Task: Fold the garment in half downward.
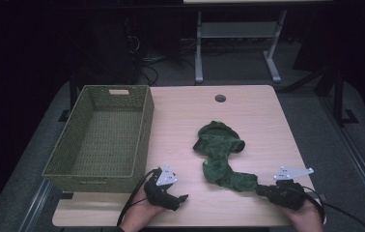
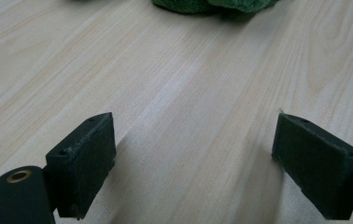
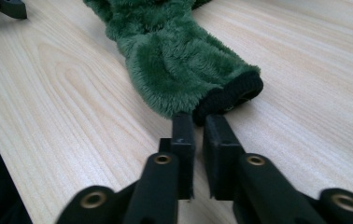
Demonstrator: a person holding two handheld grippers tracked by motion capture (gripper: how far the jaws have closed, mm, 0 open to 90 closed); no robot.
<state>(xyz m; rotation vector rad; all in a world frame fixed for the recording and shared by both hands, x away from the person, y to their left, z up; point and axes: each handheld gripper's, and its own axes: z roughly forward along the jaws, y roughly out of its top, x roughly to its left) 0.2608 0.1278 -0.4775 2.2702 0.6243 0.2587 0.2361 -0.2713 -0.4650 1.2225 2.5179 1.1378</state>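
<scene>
plainly, no readable writing anywhere. right tool (image 3: 198, 123) is pinched almost shut on the black cuff of the fuzzy green sock (image 1: 220, 154), right of the wicker basket (image 1: 101, 137); left tool (image 2: 193, 158) gapes wide, empty, over the worktop (image 1: 253, 111).

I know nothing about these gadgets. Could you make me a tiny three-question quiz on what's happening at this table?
1. True or false: the green fuzzy garment lies inside the wicker basket.
2. Which gripper has its jaws nipped on the garment's dark cuff: A left gripper, B right gripper?
3. What lies between the left gripper's open jaws?

Key: 1 false, it lies on the table; 2 B; 3 only bare tabletop.
</scene>
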